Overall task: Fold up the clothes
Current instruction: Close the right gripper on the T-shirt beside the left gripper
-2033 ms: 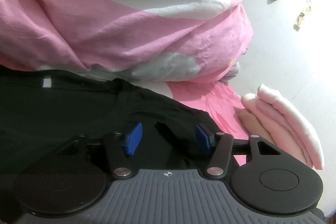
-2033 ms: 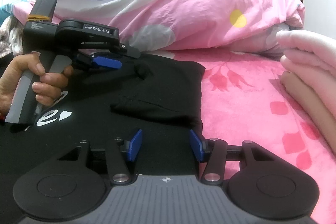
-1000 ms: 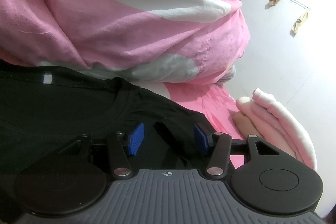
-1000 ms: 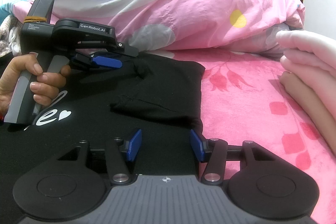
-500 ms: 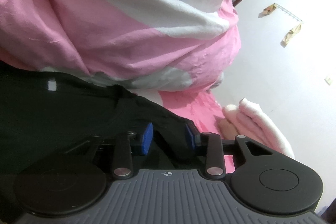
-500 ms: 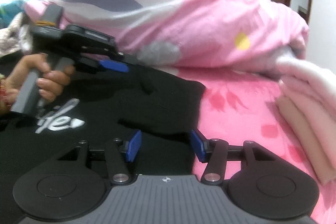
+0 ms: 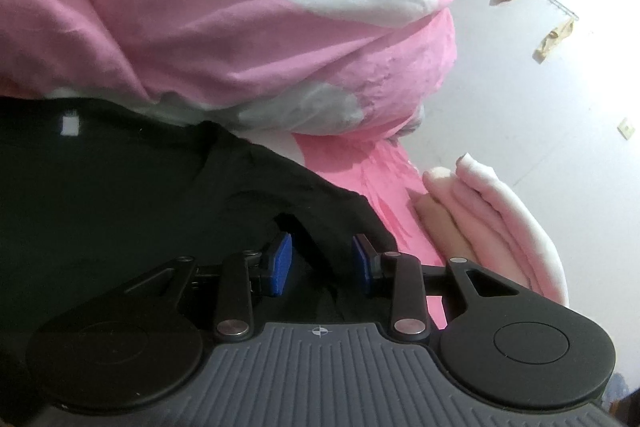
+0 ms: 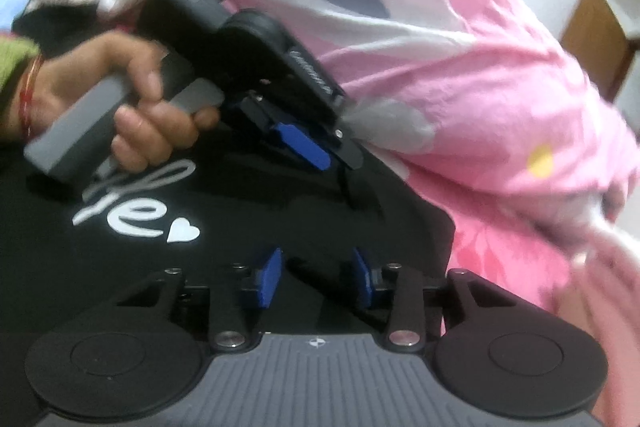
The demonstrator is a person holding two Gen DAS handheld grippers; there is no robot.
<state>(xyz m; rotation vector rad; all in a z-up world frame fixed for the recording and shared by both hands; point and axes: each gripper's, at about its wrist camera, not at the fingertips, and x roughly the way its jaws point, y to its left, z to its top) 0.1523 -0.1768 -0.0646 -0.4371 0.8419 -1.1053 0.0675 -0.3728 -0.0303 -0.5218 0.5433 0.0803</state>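
A black T-shirt (image 7: 120, 207) with white lettering (image 8: 128, 211) lies spread on the pink bed sheet (image 7: 360, 167). My left gripper (image 7: 320, 263) hovers low over the shirt's far right edge. Its blue pads stand a little apart with a raised fold of black cloth between them, and I do not see them pressing it. In the right wrist view a hand (image 8: 132, 107) holds that left gripper (image 8: 316, 151), pointing down at the shirt (image 8: 320, 219). My right gripper (image 8: 316, 281) sits over the shirt's right side, jaws closing, cloth below and between the pads.
A big pink and white quilt (image 7: 200, 27) is heaped just behind the shirt, also seen as the quilt (image 8: 440, 67) in the right wrist view. A folded pale pink blanket (image 7: 500, 219) lies to the right. A white wall (image 7: 560, 107) stands beyond.
Both pairs of jaws have narrowed. The right wrist view has rolled and shifted, so the left gripper and hand now look closer and tilted. The left gripper hardly moved.
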